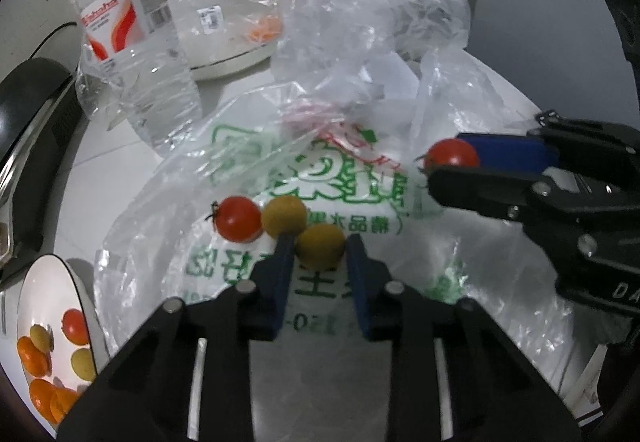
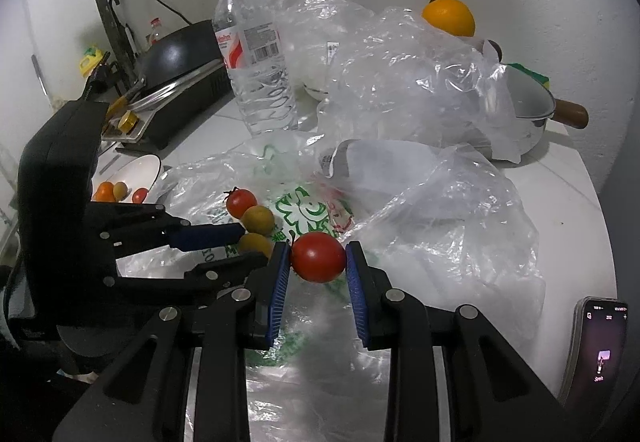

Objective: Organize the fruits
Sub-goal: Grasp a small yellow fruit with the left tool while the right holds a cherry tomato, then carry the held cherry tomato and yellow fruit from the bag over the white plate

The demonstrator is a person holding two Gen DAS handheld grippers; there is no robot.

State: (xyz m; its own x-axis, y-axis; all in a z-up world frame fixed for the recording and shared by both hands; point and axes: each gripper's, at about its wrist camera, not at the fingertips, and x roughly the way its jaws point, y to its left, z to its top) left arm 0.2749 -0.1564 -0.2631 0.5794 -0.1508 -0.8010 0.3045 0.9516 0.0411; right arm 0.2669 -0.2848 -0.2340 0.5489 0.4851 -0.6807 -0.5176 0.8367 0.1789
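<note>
both grippers are reaching over a printed plastic bag (image 2: pixel 304 209) that is lying flat on the white counter (image 2: pixel 560 193). right gripper (image 2: pixel 318 262) is pinching a red tomato (image 2: pixel 319 257) between its blue pads, the fruit sitting above the bag. left gripper (image 1: pixel 320 254) is closing its fingers around a yellow tomato (image 1: pixel 321 246), both pads touching its sides; whether the fruit is lifting off the bag cannot be told. just beyond it, a second yellow tomato (image 1: pixel 284 217) and a second red tomato (image 1: pixel 239 218) are resting together on the bag, touching one another. crumpled clear bags (image 2: pixel 400 81) are piling up behind, with an orange (image 2: pixel 449 17) sitting on top of them and a white pot (image 2: pixel 528 101) with a wooden handle lying beside them. a water bottle (image 2: pixel 256 57) is standing upright at the back, near a black pan (image 2: pixel 176 53). a white bowl (image 1: pixel 40 282) to the left is holding several small red, yellow and orange fruits. a phone (image 2: pixel 596 354) is lying at the right edge of the counter.
</note>
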